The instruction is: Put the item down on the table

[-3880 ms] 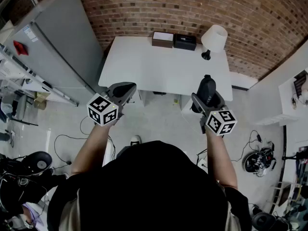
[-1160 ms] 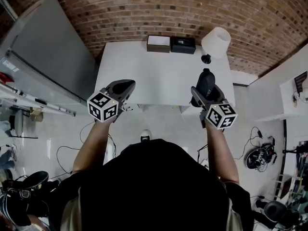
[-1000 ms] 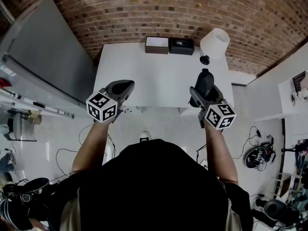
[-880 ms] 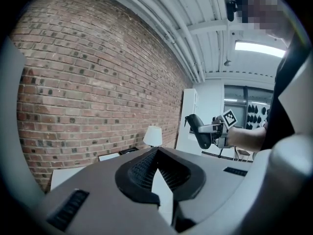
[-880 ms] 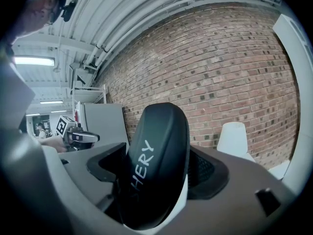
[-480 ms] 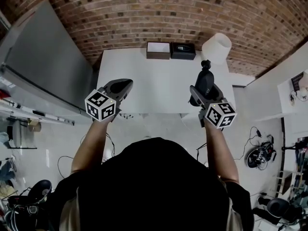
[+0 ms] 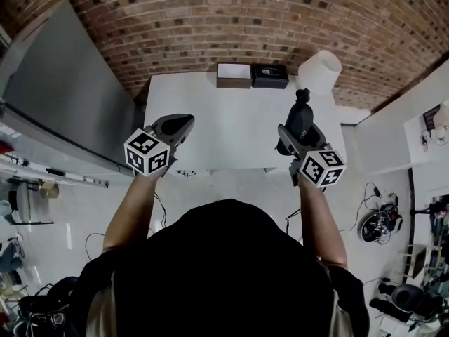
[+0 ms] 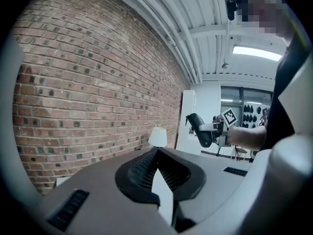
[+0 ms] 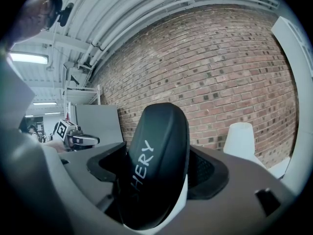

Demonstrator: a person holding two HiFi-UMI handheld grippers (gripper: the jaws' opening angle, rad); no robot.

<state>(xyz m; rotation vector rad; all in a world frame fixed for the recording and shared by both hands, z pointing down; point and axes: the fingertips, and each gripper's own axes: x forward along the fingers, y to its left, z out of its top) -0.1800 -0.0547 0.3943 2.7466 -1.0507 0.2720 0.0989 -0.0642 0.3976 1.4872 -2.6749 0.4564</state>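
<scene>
A black computer mouse (image 7: pixel 300 120) with white lettering (image 9: pixel 157 160) stands on edge between the jaws of my right gripper (image 7: pixel 298 126), which is shut on it. It is held in the air over the right front part of the white table (image 7: pixel 231 121). My left gripper (image 7: pixel 179 123) hovers over the table's left front corner. Its jaws are closed together with nothing between them (image 8: pixel 157 154). The left gripper view shows the right gripper and mouse (image 8: pixel 204 130) off to the side.
A white lamp (image 7: pixel 319 71) stands at the table's back right, a brown-and-white box (image 7: pixel 234 75) and a black box (image 7: pixel 270 76) at the back against the brick wall. A grey cabinet (image 7: pixel 63 97) stands left of the table. Cables lie on the floor.
The person has stepped toward the table. Both grippers, earlier over the floor in front of it, now hang over its front edge. The mouse stays gripped.
</scene>
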